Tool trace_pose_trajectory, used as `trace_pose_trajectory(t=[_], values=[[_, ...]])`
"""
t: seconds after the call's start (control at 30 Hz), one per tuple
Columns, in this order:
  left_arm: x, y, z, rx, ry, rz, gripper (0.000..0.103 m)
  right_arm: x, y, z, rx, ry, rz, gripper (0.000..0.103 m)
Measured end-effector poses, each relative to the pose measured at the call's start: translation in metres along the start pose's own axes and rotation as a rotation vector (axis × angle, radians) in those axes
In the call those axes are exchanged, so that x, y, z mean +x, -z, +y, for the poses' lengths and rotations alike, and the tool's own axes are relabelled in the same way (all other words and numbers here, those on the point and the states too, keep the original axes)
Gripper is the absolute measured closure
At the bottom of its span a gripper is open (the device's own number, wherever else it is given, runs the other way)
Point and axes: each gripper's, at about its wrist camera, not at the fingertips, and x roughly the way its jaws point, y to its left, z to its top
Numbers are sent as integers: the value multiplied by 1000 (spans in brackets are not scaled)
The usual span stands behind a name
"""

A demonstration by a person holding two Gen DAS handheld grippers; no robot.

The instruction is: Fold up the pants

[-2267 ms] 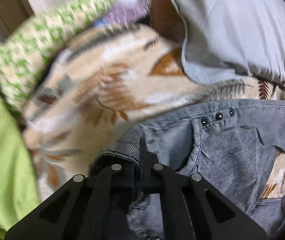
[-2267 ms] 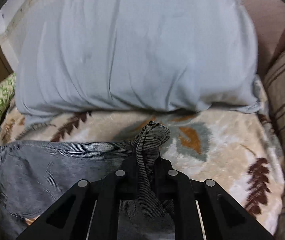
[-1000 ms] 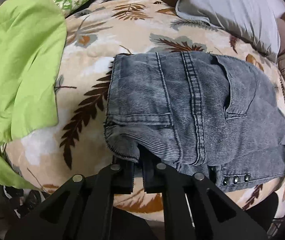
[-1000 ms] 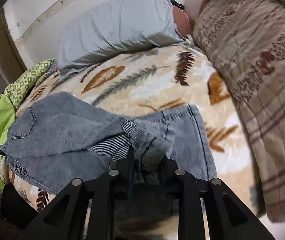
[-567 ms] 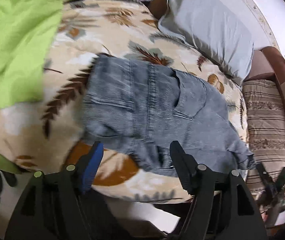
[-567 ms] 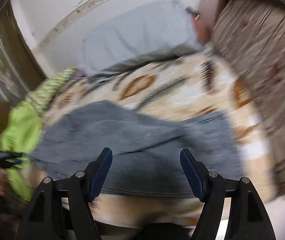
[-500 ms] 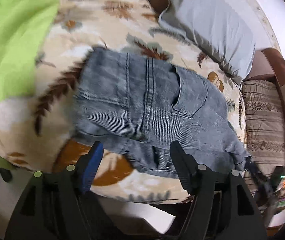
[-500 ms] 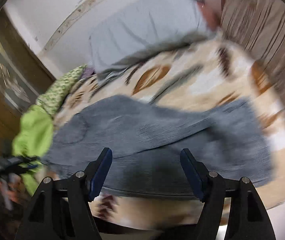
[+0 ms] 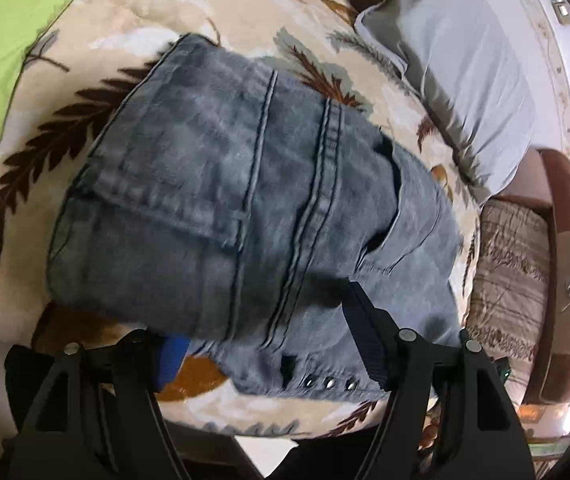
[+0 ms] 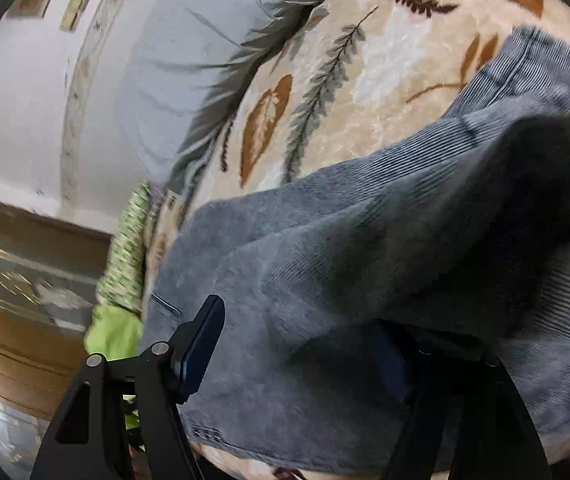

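Pants (image 9: 253, 200) of grey-blue corduroy lie folded on the leaf-print blanket (image 9: 133, 28), which serves as the landmark: the bundle sits on the blanket's near part, its lower edge with three metal studs (image 9: 328, 383) close to the blanket's front border. No container shows in either view. At the blanket's far side rests a grey pillow (image 9: 465, 68), at its left a bright green cloth (image 9: 9, 32), and beyond its right end a brown striped cushion (image 9: 513, 272). The left gripper (image 9: 265, 328) has its jaws spread wide, one blue-padded finger tucked under the folded edge and the other lying over the denim, clamping nothing. In the right wrist view the pants (image 10: 365, 280) fill the foreground, with the blanket (image 10: 365, 60) and pillow (image 10: 173, 60) behind; the right gripper (image 10: 301, 344) also stands wide apart, its left finger clear and its right finger partly covered by a fold of cloth. A second ago both grippers were pinched on the fabric; half a second ago they had already let go, and since then both cameras have come much nearer to the pants, which now overlap the fingers.
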Motion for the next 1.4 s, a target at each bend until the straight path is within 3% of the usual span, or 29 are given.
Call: trace_pose_trajectory(t=[0.03,0.07,0.1,0.13,0.27,0.37,0.47,0.6,0.67,0.77,0.83,0.9,0.93,1.0,1.1,1.17,1.2,1.3,1.4], values=[[0,-3,-1,-2,-7,-11,49,3,-1,0,-1,-3,-3,60],[0,-6,-3,2,-15,-18,61,8,-3,2,-8,-1,3,71],[1,-9,-5,10,-24,-19,88,12,-4,4,-14,-3,10,92],[1,-14,-8,20,-13,-10,92,14,-6,7,-22,3,10,97],[-34,-21,-22,60,14,-113,94,-14,-25,44,-105,-111,-71,97],[-64,-13,-28,110,43,-161,94,-45,-23,75,-210,-144,-87,97],[-70,2,-17,133,23,-153,94,-64,-2,78,-253,-137,-50,97],[-48,16,8,107,-29,-86,94,-60,33,45,-206,-103,35,96],[-33,20,22,77,-59,-46,94,-51,46,23,-158,-85,66,93],[-23,22,29,63,-86,-33,94,-41,55,-4,-91,-40,95,92],[-23,23,29,73,-88,-36,93,-48,57,-20,-33,-41,89,85],[-24,22,27,82,-89,-39,93,-61,52,-35,23,-48,48,55],[-24,22,27,84,-90,-39,93,-68,50,-42,47,-51,26,45],[-23,22,27,79,-85,-30,92,-83,45,-59,107,-62,-27,43],[-18,23,28,74,-98,-20,91,-84,42,-71,170,-99,-40,43],[-19,23,26,74,-96,-18,90,-83,48,-77,249,-197,-42,42],[-21,23,26,78,-98,-20,88,-84,52,-81,290,-247,-41,36],[-20,21,27,68,-96,-11,87,-89,64,-88,348,-293,-37,32],[-17,22,27,58,-102,-11,84,-95,64,-99,426,-329,-88,31]])
